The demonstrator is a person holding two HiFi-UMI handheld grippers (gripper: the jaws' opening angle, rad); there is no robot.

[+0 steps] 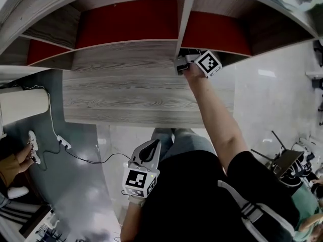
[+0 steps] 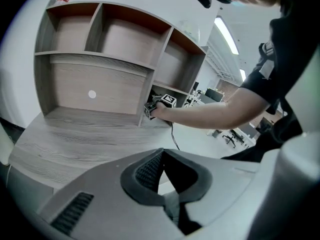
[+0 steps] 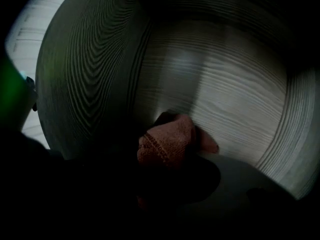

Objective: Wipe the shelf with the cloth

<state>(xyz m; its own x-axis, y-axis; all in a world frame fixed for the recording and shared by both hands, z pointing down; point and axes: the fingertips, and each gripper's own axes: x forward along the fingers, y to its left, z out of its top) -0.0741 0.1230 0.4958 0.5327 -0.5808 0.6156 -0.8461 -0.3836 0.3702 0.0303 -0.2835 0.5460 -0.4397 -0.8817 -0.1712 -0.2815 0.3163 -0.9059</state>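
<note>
As fingers of the right gripper pinch it, cloth against shelf

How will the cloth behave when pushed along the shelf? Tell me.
Probably floppy: the cloth bunches into folds where the right tongs pinch it. Likely light, being a small wad. Its coarse weave should drag, not slide, on the grained shelf.

Open-plan office, swivel chairs, a dark monitor, long ceiling light strips, glossy floor.

White power strip, black cable
</note>
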